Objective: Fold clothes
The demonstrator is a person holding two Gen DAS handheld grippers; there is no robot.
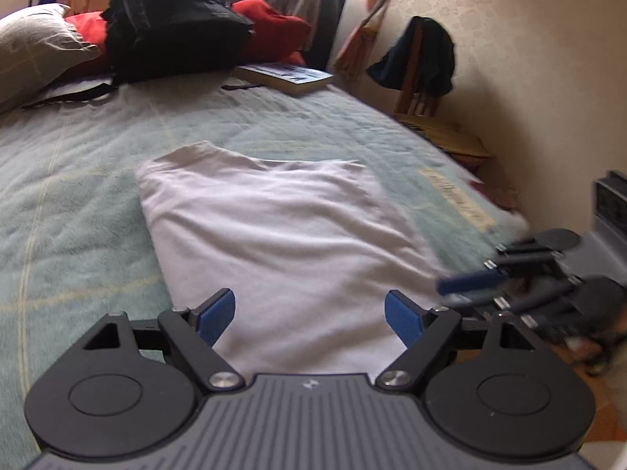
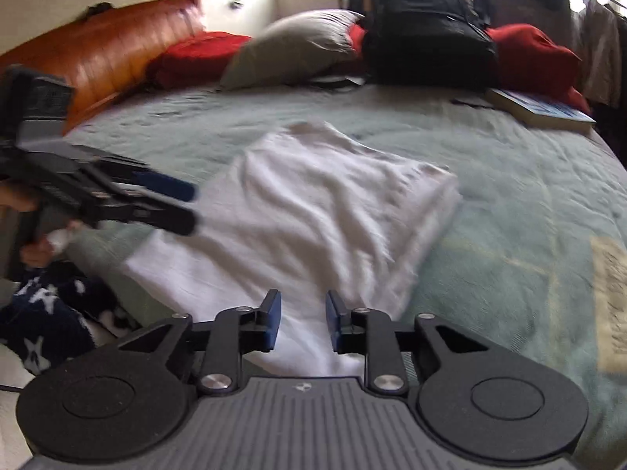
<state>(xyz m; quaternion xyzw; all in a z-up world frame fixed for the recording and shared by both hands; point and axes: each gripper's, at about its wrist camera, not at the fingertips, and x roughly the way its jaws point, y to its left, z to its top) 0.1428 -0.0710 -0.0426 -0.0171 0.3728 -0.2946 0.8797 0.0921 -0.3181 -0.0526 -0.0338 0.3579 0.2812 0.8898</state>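
A white folded garment (image 1: 282, 231) lies flat near the middle of the green bed cover (image 1: 70, 180), its near edge under both tools. The left gripper (image 1: 309, 317) hangs over that edge with its blue pads spread wide, holding nothing. The right gripper (image 2: 303, 323) is parted narrowly and also empty. Behind sit a black backpack (image 1: 172, 23), a book (image 1: 286, 74) and a grey pillow (image 2: 298, 47)
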